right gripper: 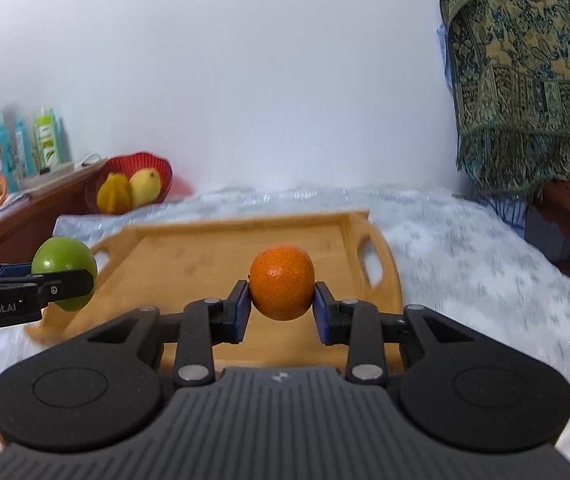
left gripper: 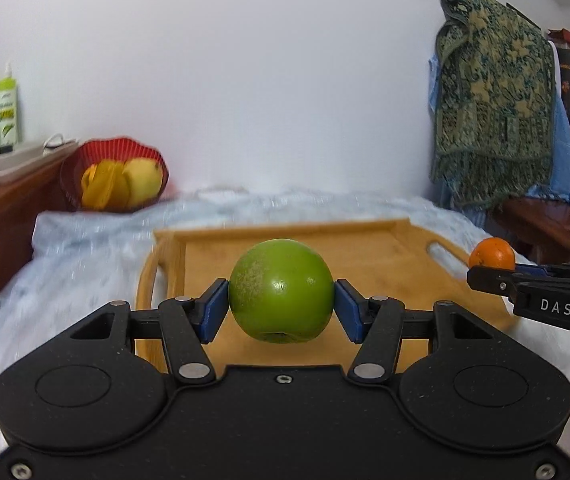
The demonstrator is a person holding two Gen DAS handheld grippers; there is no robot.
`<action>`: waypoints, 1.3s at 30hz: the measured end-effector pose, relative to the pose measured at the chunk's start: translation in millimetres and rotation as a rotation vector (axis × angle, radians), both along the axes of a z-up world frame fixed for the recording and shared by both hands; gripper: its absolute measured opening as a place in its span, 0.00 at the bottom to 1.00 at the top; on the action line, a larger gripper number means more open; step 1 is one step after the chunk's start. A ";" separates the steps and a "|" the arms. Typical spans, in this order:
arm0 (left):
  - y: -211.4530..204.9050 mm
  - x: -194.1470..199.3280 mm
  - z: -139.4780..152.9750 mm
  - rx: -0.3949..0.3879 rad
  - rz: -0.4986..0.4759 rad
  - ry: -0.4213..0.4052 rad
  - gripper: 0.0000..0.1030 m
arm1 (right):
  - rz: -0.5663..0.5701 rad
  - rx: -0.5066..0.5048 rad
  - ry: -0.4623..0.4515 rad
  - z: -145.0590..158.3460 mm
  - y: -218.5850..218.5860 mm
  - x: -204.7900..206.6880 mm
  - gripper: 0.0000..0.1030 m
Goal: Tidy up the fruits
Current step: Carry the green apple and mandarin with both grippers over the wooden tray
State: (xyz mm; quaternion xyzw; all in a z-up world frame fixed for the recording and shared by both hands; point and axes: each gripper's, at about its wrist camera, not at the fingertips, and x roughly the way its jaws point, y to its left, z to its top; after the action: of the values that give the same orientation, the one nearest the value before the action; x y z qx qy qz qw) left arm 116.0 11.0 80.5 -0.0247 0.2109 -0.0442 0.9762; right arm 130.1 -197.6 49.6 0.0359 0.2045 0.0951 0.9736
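My left gripper (left gripper: 281, 308) is shut on a green apple (left gripper: 281, 290), held in the air above a wooden tray (left gripper: 365, 240); the blue pads press both its sides. In the right wrist view the same apple (right gripper: 63, 266) shows at the left in the left gripper (right gripper: 65, 284). An orange tangerine (right gripper: 282, 282) sits clamped between the pads of my right gripper (right gripper: 282, 304), also raised over the tray (right gripper: 189, 256). From the left wrist view, the tangerine (left gripper: 492, 254) and the right gripper (left gripper: 489, 276) appear at the right edge. A red basket (left gripper: 113, 174) with yellow fruits stands far left.
The tray lies on a pale blue-white cloth (right gripper: 465, 264) over a table. A wooden shelf (left gripper: 1, 208) with bottles (left gripper: 7, 108) is at the left. A patterned green cloth (left gripper: 493, 104) hangs at the right over a wooden chair (left gripper: 545, 220). A white wall is behind.
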 end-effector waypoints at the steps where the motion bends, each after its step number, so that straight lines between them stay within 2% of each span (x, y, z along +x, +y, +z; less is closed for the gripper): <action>1: 0.9 11.4 2.7 0.001 0.001 -0.003 0.53 | -0.006 0.005 0.004 2.3 0.0 10.8 0.36; 4: 4.8 44.6 5.2 -0.011 0.001 0.009 0.53 | -0.010 0.034 0.027 6.2 -0.3 38.5 0.36; 9: 13.8 95.2 -2.5 -0.041 0.013 0.065 0.53 | -0.016 0.026 0.064 5.9 1.9 79.4 0.36; 17: 22.6 151.6 -20.7 -0.065 0.040 0.133 0.53 | -0.036 0.060 0.155 -5.3 -4.2 142.7 0.36; 24: 35.4 171.1 -36.7 -0.080 0.082 0.177 0.53 | -0.033 0.037 0.204 -18.2 3.5 170.3 0.36; 30: 36.3 177.7 -46.1 -0.074 0.095 0.204 0.53 | -0.025 0.006 0.221 -23.8 11.2 177.7 0.36; 39: 33.2 179.1 -49.2 -0.062 0.095 0.203 0.53 | -0.036 -0.003 0.232 -27.1 14.1 181.2 0.37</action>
State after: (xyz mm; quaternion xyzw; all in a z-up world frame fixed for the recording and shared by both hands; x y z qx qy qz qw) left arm 295.1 44.2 31.4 -0.0693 0.3059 -0.0018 0.9495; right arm 311.3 -183.5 22.5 0.0486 0.3153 0.0726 0.9449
